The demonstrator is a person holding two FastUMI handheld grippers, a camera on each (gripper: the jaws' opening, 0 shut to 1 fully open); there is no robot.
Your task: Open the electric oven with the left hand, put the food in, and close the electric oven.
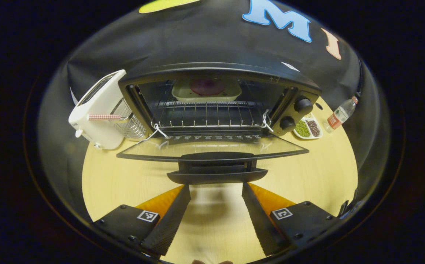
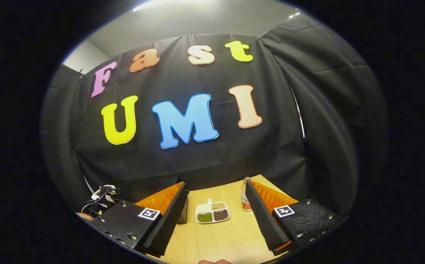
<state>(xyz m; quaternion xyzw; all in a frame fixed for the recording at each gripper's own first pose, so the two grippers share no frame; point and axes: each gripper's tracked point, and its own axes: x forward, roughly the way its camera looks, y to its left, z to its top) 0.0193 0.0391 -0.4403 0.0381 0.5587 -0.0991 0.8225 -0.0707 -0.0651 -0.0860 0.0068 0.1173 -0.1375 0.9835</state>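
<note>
Black electric oven (image 1: 216, 102) on tabletop (image 1: 318, 172), door (image 1: 212, 148) dropped open; plated food (image 1: 207, 89) on rack. Left gripper (image 1: 215, 216) jaws apart, empty, short of door handle (image 1: 216, 172). Right gripper (image 2: 216, 216) jaws apart, empty.

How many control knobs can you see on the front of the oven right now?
2. On the oven, both sit on the panel right of the open door: the upper knob and the lower knob just below it. The fisheye edge could hide a third.
</note>
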